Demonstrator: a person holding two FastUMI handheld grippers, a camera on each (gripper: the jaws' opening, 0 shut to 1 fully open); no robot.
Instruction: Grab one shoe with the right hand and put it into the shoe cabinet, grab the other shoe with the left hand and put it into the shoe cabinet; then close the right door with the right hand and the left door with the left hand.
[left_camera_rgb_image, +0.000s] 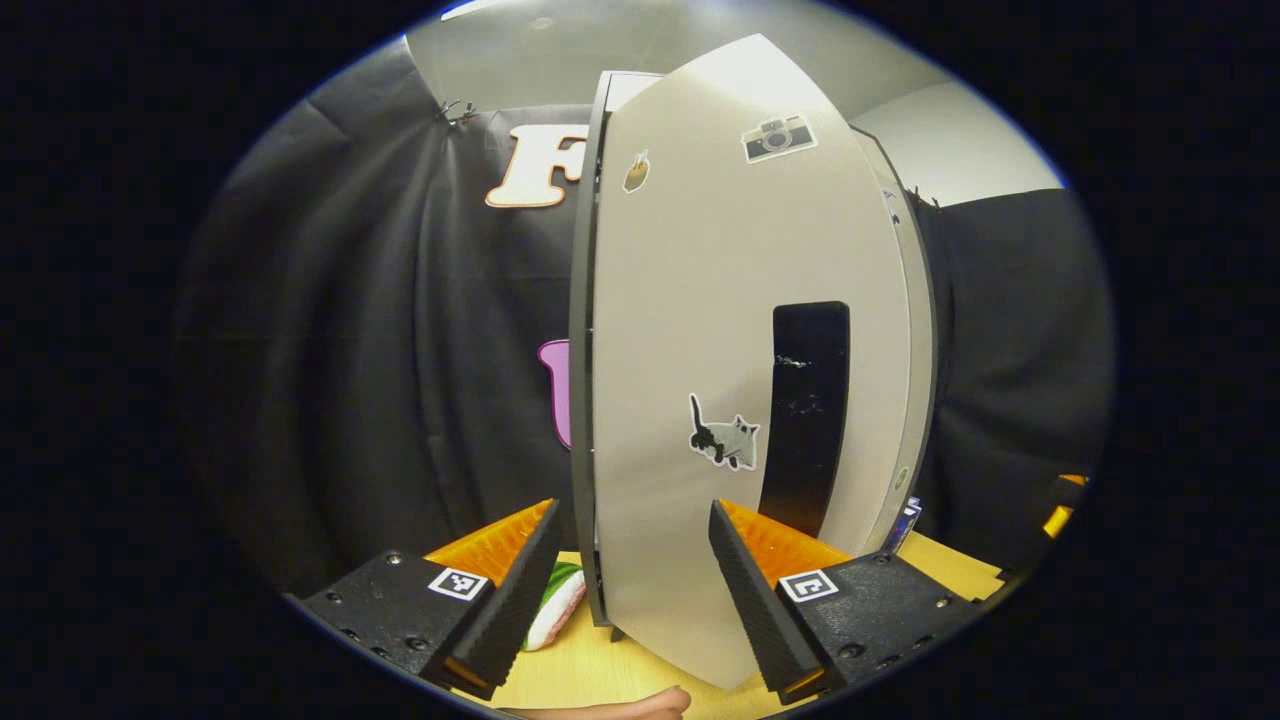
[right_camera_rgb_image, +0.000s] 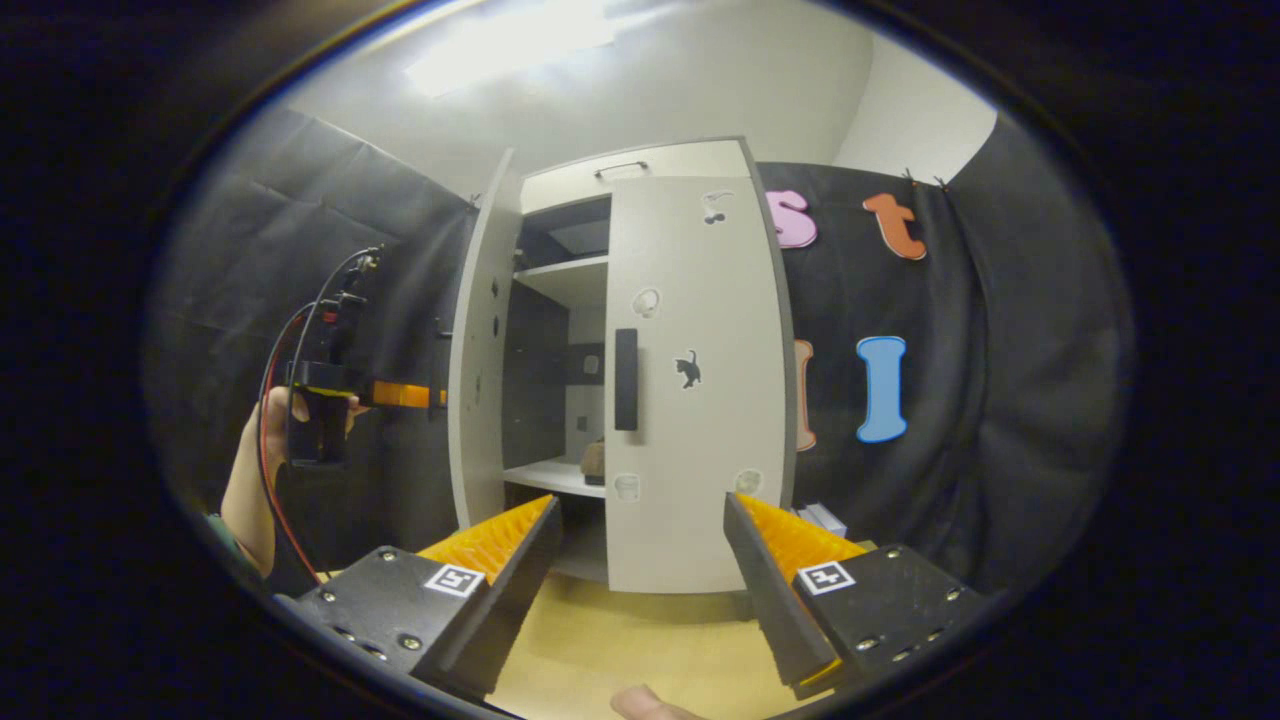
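In the right gripper view, at the far left, a hand (right_camera_rgb_image: 262, 450) holds the left gripper (right_camera_rgb_image: 425, 396) up beside the outer face of the shoe cabinet's left door (right_camera_rgb_image: 480, 350), its tip at or just short of the panel; from this angle I cannot tell whether it touches. That door stands swung well open, edge-on to the camera. Between the two doors the shoe cabinet (right_camera_rgb_image: 575, 280) shows an upper shelf and a lower shelf, and on the lower shelf, deep inside near the right door's edge, sits a small brownish shape (right_camera_rgb_image: 594, 458) that may be one of the shoes, though it is too small and dim to be sure. The right door (right_camera_rgb_image: 695, 400) is shut flat, with a dark vertical handle (right_camera_rgb_image: 626, 379) and several stickers on it. The right gripper (right_camera_rgb_image: 640, 540) hangs low over the table's (right_camera_rgb_image: 620, 640) front edge, facing that door, jaws spread wide and holding nothing. In the left gripper view, the left gripper's own fingers (left_camera_rgb_image: 520, 590) are parted, empty, on either side of the left door's lower edge, with a green and white object (left_camera_rgb_image: 557, 603) on the table by the cabinet's foot.
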